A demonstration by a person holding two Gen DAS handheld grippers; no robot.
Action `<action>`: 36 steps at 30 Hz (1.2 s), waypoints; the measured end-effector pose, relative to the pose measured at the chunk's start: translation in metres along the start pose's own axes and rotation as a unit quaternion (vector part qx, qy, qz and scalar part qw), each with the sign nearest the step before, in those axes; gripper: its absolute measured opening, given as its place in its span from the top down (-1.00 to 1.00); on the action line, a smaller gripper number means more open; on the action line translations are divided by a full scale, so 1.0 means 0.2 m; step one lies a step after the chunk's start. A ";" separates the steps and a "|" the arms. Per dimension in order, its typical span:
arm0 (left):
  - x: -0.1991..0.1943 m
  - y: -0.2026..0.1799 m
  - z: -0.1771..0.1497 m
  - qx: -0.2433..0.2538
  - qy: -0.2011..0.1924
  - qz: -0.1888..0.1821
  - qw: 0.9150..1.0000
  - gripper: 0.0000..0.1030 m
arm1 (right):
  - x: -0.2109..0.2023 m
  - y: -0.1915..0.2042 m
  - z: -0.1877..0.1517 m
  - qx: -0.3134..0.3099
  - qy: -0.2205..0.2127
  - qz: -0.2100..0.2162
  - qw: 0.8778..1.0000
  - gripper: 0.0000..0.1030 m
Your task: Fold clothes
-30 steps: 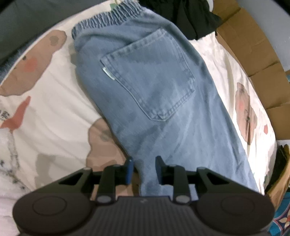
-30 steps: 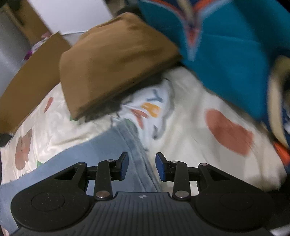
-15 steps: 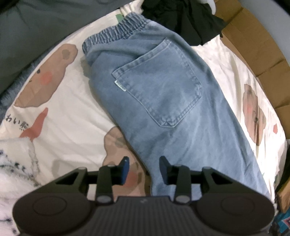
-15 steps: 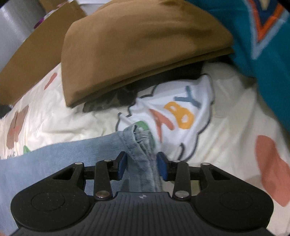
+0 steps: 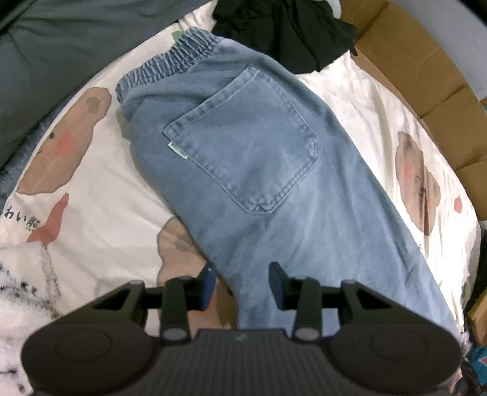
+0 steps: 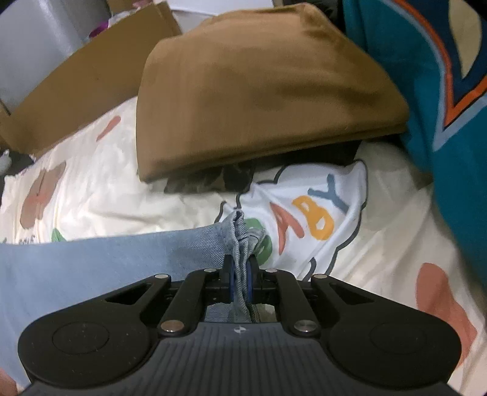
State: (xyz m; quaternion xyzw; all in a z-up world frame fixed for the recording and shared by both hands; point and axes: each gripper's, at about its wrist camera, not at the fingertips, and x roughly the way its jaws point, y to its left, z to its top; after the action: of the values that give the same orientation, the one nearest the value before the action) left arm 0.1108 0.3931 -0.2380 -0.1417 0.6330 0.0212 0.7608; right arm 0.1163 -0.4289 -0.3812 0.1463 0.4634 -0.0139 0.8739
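Light blue jeans (image 5: 258,170) lie flat on a cream printed bed sheet (image 5: 91,198), folded lengthwise, back pocket up, elastic waistband at the far end. My left gripper (image 5: 242,283) hovers open over the near edge of the leg, nothing pinched between its blue pads. In the right wrist view the jeans (image 6: 91,262) stretch away to the left. The right gripper (image 6: 239,271) is shut on the bunched hem of the jeans leg, which sticks up between its pads.
A folded brown garment (image 6: 258,97) lies just beyond the hem, a teal garment (image 6: 441,76) to its right. Black clothing (image 5: 283,27) sits past the waistband. Cardboard (image 5: 426,76) lines the bed's far side. A grey cushion (image 5: 45,61) is at the upper left.
The right gripper moved onto the jeans hem and shut on it. The left gripper opened wider and drew back a little, so more of the waistband shows.
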 end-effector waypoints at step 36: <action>0.46 -0.10 0.96 -0.004 -0.126 0.019 0.992 0.26 | -0.12 0.40 0.03 -0.060 0.012 -0.054 0.997 0.28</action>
State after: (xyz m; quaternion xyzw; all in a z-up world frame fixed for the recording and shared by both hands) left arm 0.3163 0.4063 -0.2928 -0.1286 0.5345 0.0559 0.8334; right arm 0.1202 -0.3563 -0.3398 0.0683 0.4815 -0.0311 0.8732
